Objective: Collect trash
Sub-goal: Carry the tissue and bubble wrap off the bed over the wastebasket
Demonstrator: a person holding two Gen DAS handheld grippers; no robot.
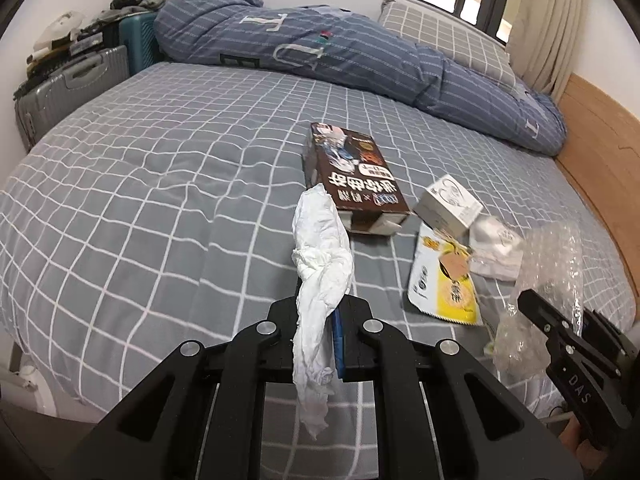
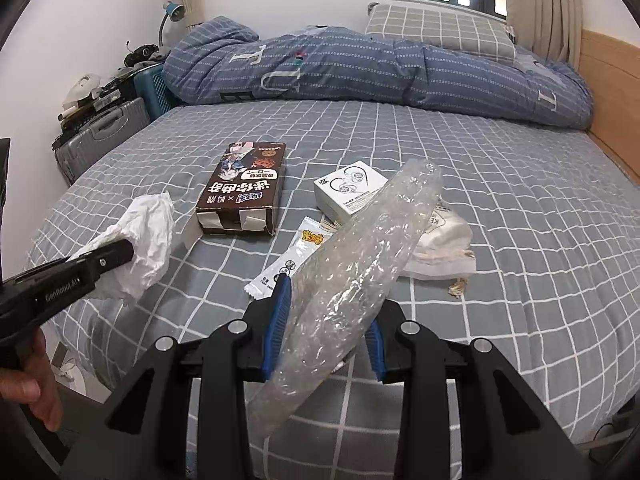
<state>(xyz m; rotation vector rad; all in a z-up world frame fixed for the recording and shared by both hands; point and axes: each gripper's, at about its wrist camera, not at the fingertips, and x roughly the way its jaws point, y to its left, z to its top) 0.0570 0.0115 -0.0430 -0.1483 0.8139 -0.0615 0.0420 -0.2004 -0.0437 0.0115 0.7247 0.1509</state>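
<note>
Left wrist view: the bed, covered in a grey sheet with a white grid, fills most of the frame. A rolled blue striped duvet lies along its far edge, with a checked pillow behind it by the window. Two suitcases, one grey and one teal, stand at the far left corner.

The brown snack box lies flat near the middle of the bed, its open end facing me. Just to its right sits the small white earphone box, with the yellow-and-white wrapper in front of it and a white cloth pouch beside that. In the right wrist view the wrapper's far end runs under the earphone box.

My right tool is clamped on a long strip of clear bubble wrap, held between the blue pads. The strip is raised above the bed and slants up and to the right, across the wrapper and the pouch.

My left tool is closed on a crumpled white tissue, held clear of the sheet, left of the snack box. The tissue drapes back over the tool.
</note>
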